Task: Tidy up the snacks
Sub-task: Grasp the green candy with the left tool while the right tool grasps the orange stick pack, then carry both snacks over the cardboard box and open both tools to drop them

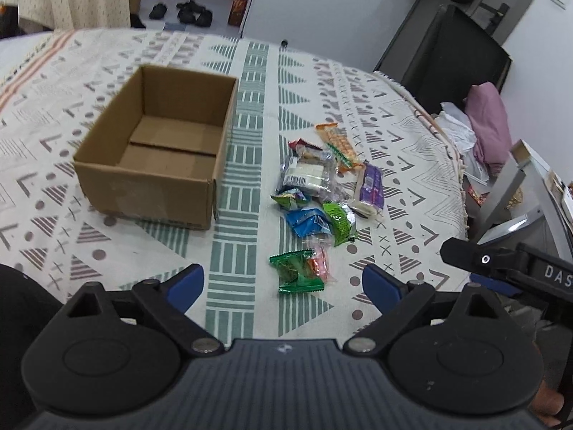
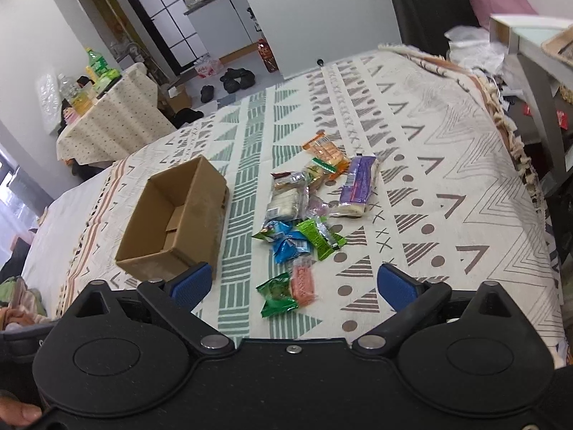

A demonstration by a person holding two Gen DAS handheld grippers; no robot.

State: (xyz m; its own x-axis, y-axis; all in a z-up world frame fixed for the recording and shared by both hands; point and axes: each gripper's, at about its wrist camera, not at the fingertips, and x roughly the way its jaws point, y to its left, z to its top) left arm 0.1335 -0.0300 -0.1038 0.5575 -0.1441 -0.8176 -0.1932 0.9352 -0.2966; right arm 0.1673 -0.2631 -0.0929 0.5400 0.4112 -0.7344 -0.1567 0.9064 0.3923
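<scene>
**Overlaps, cut edges, unreadable print**

The snacks [image 1: 318,193] overlap in a heap, so several wrappers are partly covered and their print is too small to read. The box [image 1: 157,143] hides the cloth [image 1: 412,165] behind it. The right gripper [image 1: 508,268] is cut off at the left view's edge.

Table under patterned cloth [image 1: 250,114]; on it open cardboard box [image 1: 157,179], snack packets [image 1: 315,193] heaped just right of it.

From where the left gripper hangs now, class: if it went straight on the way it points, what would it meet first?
Probably the green snack packet, lying nearest between the open left gripper fingers, with the pink packet beside it. Depth is unclear.
</scene>
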